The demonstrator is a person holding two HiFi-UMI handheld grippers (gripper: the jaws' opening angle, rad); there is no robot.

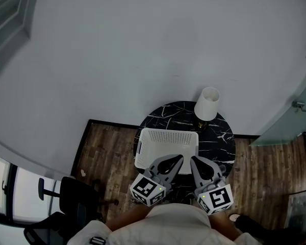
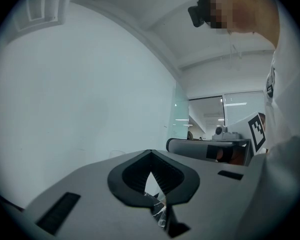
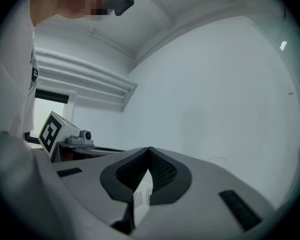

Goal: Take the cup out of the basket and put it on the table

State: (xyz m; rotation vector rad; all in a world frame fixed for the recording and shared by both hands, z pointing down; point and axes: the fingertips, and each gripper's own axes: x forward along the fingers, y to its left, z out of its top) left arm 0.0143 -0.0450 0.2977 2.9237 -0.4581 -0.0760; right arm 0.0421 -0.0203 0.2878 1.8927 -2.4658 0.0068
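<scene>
Head view: a white basket (image 1: 143, 149) stands on the round black marbled desk (image 1: 219, 137), beside a lamp (image 1: 207, 103) with a white shade. The basket's inside reads as plain white. The cup cannot be made out there, so its position and long axis cannot be told. The left gripper (image 1: 179, 158) and right gripper (image 1: 193, 160) sit side by side, pointing at the basket's near wall.

Left gripper view: jaws pressed together at the tips, nothing between them. Marbled surface shows through the gap behind them.

Right gripper view: jaws likewise pressed together and empty. Perforated white basket wall shows through the gap.
</scene>
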